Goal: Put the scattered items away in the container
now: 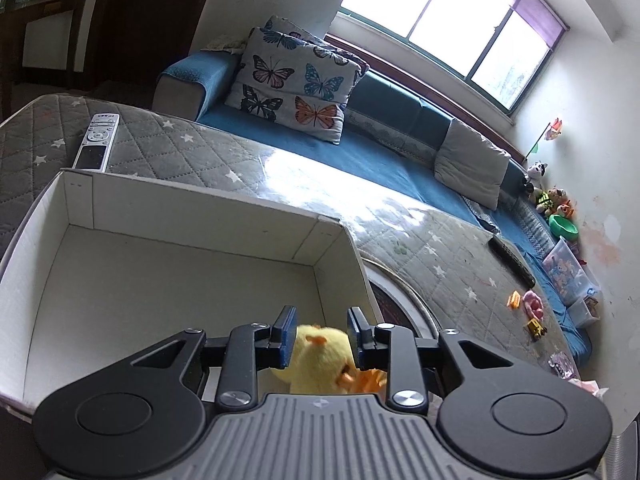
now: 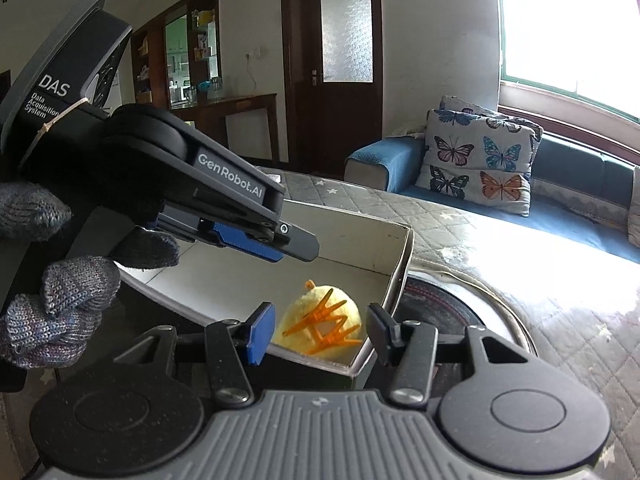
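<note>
A yellow plush chick point(image 1: 320, 360) with orange feet lies inside the white cardboard box point(image 1: 160, 280) at its near right corner. My left gripper point(image 1: 322, 336) hangs over it with jaws open on either side, not pinching it. In the right wrist view the chick point(image 2: 320, 326) lies belly up in the box point(image 2: 396, 264), and my left gripper point(image 2: 280, 244) is above it. My right gripper point(image 2: 322, 330) is open and empty at the box's near corner. Small toys point(image 1: 532, 308) lie scattered far right on the table.
The box stands on a grey quilted table cover point(image 1: 192, 148). A silver remote point(image 1: 98, 142) lies behind the box, a black remote point(image 1: 512, 260) to the right. A blue sofa point(image 1: 360, 140) with butterfly cushions runs behind. A round dark plate point(image 2: 440, 304) sits beside the box.
</note>
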`<action>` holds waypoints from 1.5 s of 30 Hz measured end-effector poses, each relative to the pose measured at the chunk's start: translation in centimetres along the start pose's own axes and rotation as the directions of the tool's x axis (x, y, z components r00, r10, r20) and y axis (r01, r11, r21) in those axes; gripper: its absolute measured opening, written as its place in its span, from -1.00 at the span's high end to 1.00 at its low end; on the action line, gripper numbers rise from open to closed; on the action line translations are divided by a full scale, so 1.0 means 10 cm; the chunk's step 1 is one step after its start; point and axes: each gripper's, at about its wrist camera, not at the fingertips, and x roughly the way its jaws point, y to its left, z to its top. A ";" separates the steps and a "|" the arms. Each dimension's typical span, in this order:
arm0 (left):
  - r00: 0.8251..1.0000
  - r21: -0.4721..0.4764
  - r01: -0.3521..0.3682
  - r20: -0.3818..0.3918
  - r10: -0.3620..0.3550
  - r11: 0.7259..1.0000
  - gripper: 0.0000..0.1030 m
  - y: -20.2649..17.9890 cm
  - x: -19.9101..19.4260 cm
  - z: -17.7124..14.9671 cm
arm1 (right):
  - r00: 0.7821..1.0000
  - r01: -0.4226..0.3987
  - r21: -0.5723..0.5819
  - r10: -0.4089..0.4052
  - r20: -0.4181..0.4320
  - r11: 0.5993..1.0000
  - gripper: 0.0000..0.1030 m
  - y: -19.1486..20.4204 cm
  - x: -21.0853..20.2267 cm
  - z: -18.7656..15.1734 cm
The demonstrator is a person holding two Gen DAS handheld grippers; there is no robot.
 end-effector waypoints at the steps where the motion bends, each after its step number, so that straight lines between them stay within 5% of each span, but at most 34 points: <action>1: 1.000 0.002 -0.001 -0.002 0.001 1.000 0.41 -0.01 -0.01 -0.02 | 1.000 0.001 0.004 -0.001 -0.003 1.000 0.00 0.00 -0.02 -0.02; 14: 0.999 -0.027 -0.027 -0.025 0.026 0.999 0.41 0.07 0.01 -0.08 | 0.994 -0.088 0.038 0.090 -0.061 0.995 0.00 0.08 0.21 0.02; 21: 0.999 -0.044 -0.042 -0.029 0.040 0.998 0.41 0.17 0.03 -0.07 | 0.988 -0.118 0.148 0.132 -0.086 0.982 -0.02 -0.05 0.39 -0.04; 39: 1.000 0.030 -0.009 -0.016 0.010 0.999 0.41 -0.12 -0.24 -0.35 | 0.999 0.020 0.040 -0.018 -0.043 0.999 -0.05 -0.05 -0.34 -0.43; 45: 0.999 0.044 0.005 -0.033 -0.004 0.999 0.41 -0.24 -0.31 -0.57 | 0.997 0.058 0.066 -0.054 -0.047 0.996 -0.22 -0.08 -0.55 -0.64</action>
